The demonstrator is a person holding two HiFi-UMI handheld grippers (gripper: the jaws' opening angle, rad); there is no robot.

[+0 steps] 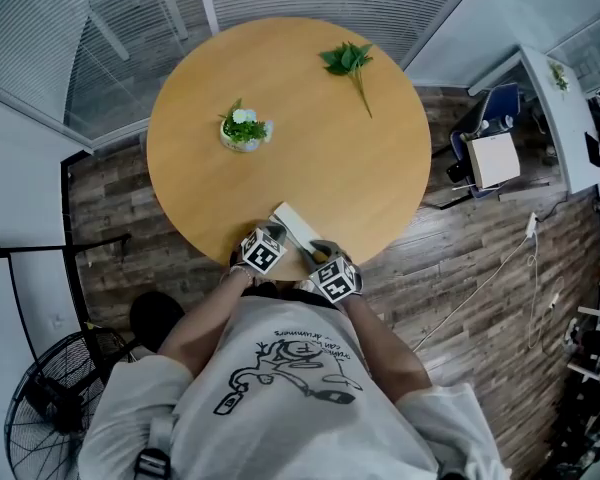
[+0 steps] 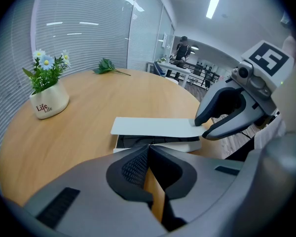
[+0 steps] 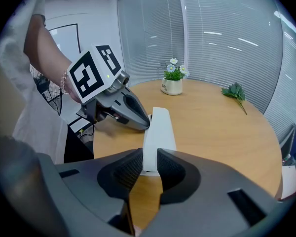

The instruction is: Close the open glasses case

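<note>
Beside the glasses case (image 1: 292, 226) on the surface (image 1: 310, 138), the left tool (image 2: 149, 149) is pressed together; the right tool (image 3: 149, 158), slightly spread, touches the raised lid (image 3: 160, 127).

In the head view, the near end of the glasses case (image 1: 293, 225) is covered by the left claw (image 1: 275, 234) and the right claw (image 1: 317, 253). What lies in the dark gap under its lid (image 2: 155, 127) cannot be made out. The fan (image 1: 42, 408) is partly hidden behind the person's sleeve (image 1: 130, 418).

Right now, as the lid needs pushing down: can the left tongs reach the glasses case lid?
Probably yes: the shut left tongs sit just short of the lid, nothing between; the right tongs occupy only one end.
</note>
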